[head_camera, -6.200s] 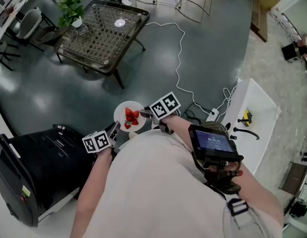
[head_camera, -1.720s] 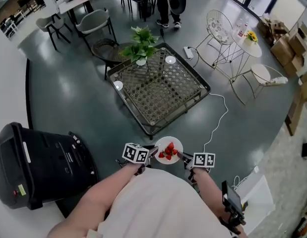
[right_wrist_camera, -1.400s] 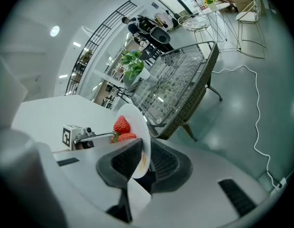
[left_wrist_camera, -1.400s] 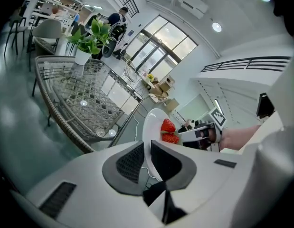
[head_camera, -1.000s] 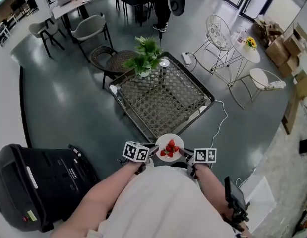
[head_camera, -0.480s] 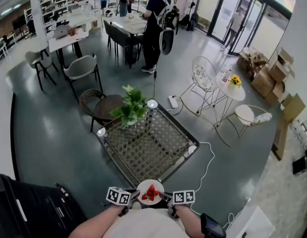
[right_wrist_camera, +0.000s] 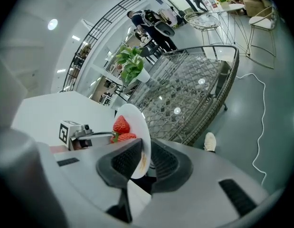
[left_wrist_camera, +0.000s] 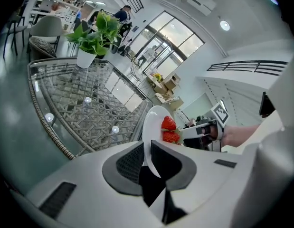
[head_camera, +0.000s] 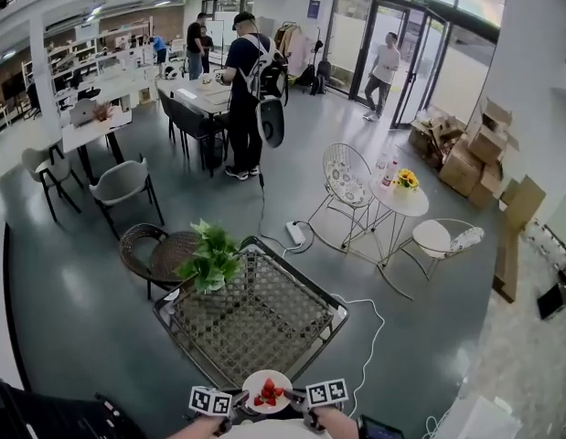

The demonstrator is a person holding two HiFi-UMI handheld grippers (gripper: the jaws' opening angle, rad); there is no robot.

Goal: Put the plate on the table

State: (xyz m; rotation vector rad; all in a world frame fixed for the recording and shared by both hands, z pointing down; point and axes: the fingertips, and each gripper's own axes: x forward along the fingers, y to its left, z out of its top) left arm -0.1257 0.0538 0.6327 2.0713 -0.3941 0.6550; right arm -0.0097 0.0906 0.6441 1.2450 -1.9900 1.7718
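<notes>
In the head view, the white plate point(head_camera: 281, 381) is at the bottom of the picture, held up between the two tools; the left gripper point(head_camera: 240, 400) nips its left edge and the right gripper point(head_camera: 295, 396) nips its right edge; red strawberries point(head_camera: 266, 393) lie on the plate; the plate is just by the near edge of the low table point(head_camera: 250, 323) and is not set on it; a green plant point(head_camera: 209, 256) in a white pot stands on the far left corner of the table; a white cable point(head_camera: 369, 337) lies on the floor to the right of the table; further off there is a wire chair point(head_camera: 347, 176) and a small round table point(head_camera: 399, 198) with yellow flowers on it.

In the left gripper view, the jaws are pressed on the rim of the plate point(left_wrist_camera: 154, 127), one dark pad on each side; the strawberries point(left_wrist_camera: 169, 129) sit past the pads; the right gripper point(left_wrist_camera: 203, 129) holds the far edge; the table point(left_wrist_camera: 85, 103) and the plant point(left_wrist_camera: 94, 32) are behind and to the left.

In the right gripper view, the jaws pinch the plate point(right_wrist_camera: 137, 132) too, rim between the pads; the strawberries point(right_wrist_camera: 120, 127) show on its left face; the left gripper point(right_wrist_camera: 78, 132) is across from it; the table point(right_wrist_camera: 194, 94) lies beyond; a shoe point(right_wrist_camera: 209, 140) shows on the floor beside the table.
</notes>
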